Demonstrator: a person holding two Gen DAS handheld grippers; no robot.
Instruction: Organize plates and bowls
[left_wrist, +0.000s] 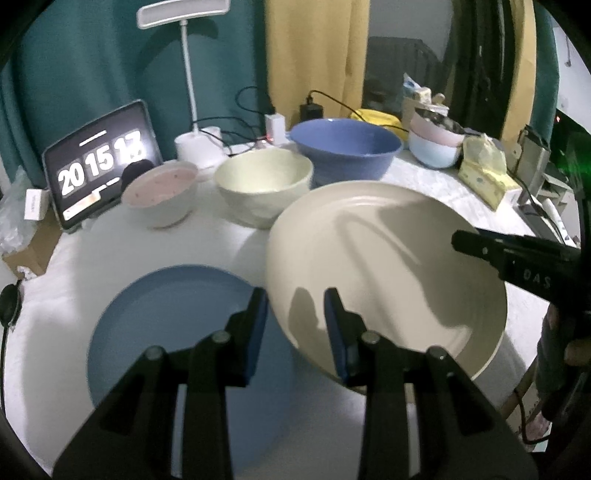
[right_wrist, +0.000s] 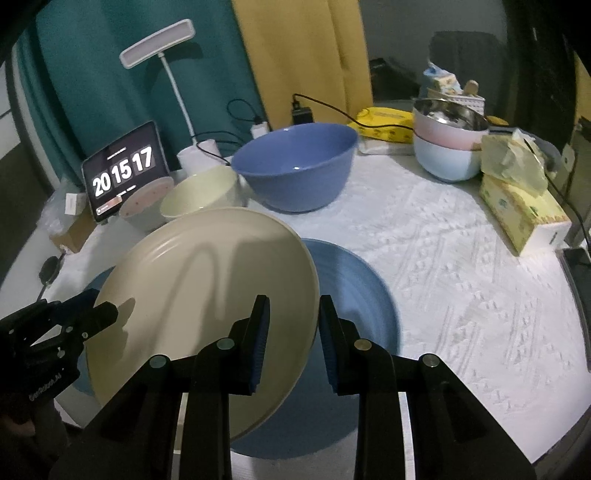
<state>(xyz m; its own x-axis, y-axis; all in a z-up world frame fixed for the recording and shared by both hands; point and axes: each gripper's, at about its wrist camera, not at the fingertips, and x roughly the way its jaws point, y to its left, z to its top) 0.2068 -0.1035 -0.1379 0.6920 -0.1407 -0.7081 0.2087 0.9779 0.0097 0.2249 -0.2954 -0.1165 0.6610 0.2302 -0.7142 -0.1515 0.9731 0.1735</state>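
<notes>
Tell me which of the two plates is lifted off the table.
The cream plate: both claws grip its opposite edges and it tilts above the table. The blue plate lies flat on the cloth, partly under it.

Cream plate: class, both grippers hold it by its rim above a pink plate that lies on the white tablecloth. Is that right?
Not quite. The plate lying underneath is a blue plate, not pink; the right wrist view shows it best. The rest stands: the left gripper and right gripper both grip the cream plate above the white tablecloth.
</notes>
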